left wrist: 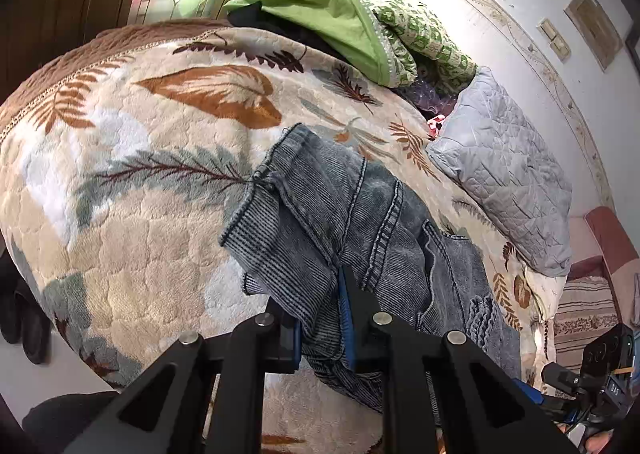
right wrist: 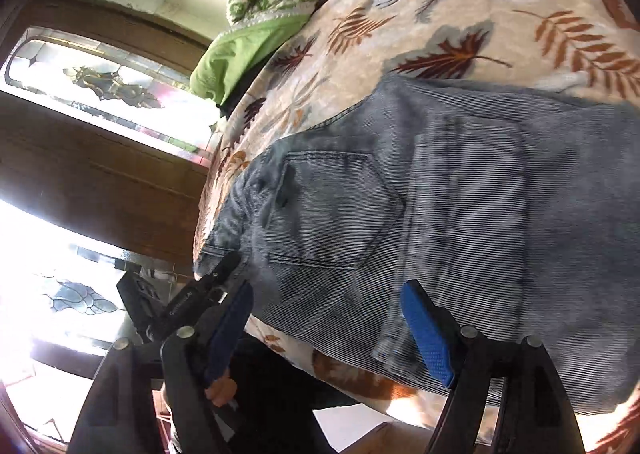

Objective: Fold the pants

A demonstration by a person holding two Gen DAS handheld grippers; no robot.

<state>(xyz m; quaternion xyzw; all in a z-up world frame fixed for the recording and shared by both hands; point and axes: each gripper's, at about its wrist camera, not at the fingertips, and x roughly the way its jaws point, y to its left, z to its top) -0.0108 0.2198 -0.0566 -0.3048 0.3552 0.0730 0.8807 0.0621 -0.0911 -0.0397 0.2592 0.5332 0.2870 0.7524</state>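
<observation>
Grey-blue jeans [left wrist: 360,221] lie bunched on a leaf-patterned blanket [left wrist: 140,181] that covers a bed. My left gripper [left wrist: 322,320] is shut on a fold of the jeans, with denim pinched between its blue pads and draped over them. In the right wrist view the jeans [right wrist: 460,193] show a back pocket [right wrist: 340,209], and the left gripper [right wrist: 218,278] grips their corner at the bed's edge. My right gripper [right wrist: 328,328] stands open just above the near edge of the jeans, its pads wide apart and pressing on nothing.
A green cloth [left wrist: 320,9] and a green patterned blanket [left wrist: 424,41] are piled at the far end of the bed. A grey quilted pillow [left wrist: 504,169] lies to the right of the jeans. A wooden door with glass panels [right wrist: 100,157] stands beyond the bed's edge.
</observation>
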